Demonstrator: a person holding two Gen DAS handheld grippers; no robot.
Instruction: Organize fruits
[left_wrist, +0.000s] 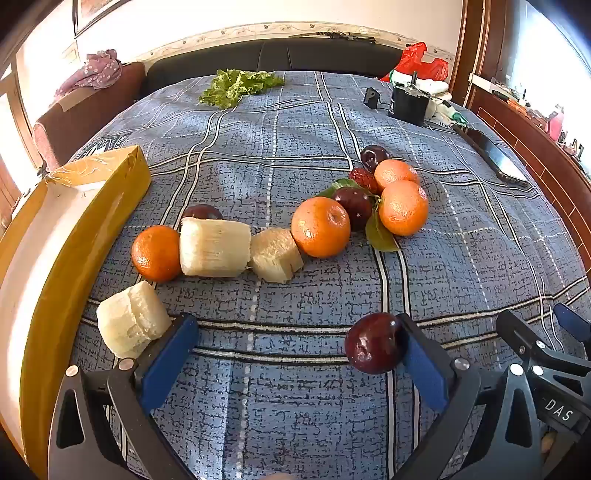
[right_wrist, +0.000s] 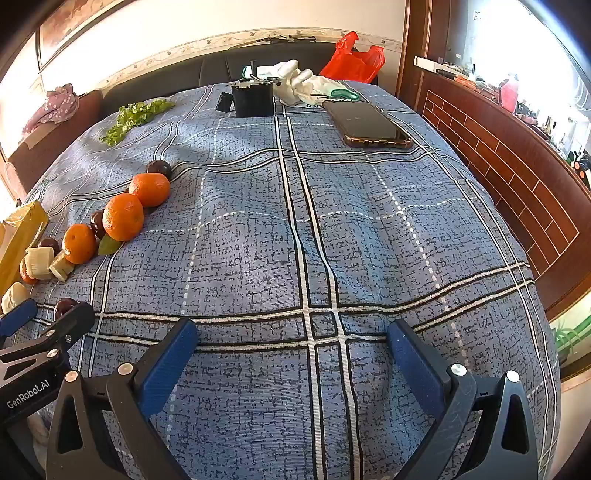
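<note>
L gripper: jaws at full spread, blue ribbed pads, black frame, nothing held. A glossy dark plum lies just inside the R-hand pad, touching or nearly so; cannot tell which. A pale fibrous sugarcane chunk lies just outside the L-hand pad, beside the yellow cardboard box.

R gripper: also wide open, empty, over bare bedspread, a blue woven cloth w/ white-and-black grid lines.

Mid field, L view: a loose row on the cloth. Round dimpled orange, touching two more cut cane blocks, then a larger orange. Behind it, a cluster: dark plums, a wrinkled red date, two oranges w/ green leaves.

Far field: frilly lettuce leaf, black box-shaped device, flat glossy phone, white gloves, crumpled red plastic bag against the dark padded headboard.
</note>
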